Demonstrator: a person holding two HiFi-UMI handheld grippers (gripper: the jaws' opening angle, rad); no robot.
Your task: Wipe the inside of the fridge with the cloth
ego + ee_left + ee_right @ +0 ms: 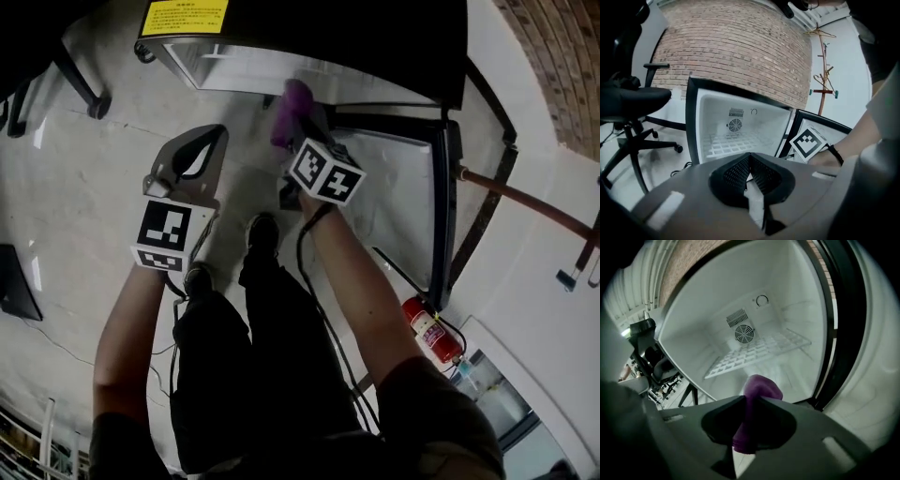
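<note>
Gripping a purple cloth, the right gripper has both jaws pressed tight on the fabric. A rounded bunch of it sticks out past the tips and a fold hangs below them. The cloth sits at the front of the open fridge, low down, just ahead of the white wire shelf and pointing at the back wall, where there is a round fan grille. I cannot tell whether the cloth touches any inner surface.

In the head view the fridge door stands swung open to the right, and a yellow label lies on the dark top of the fridge.

The left gripper has its jaws brought together at the tips with nothing between them. It is held over the pale floor on the person's left, farther back from the fridge than the right gripper, and it faces the open fridge from outside.

An office chair stands left of the fridge, and a brick wall rises behind it. A red fire extinguisher lies on the floor near the foot of the door.
</note>
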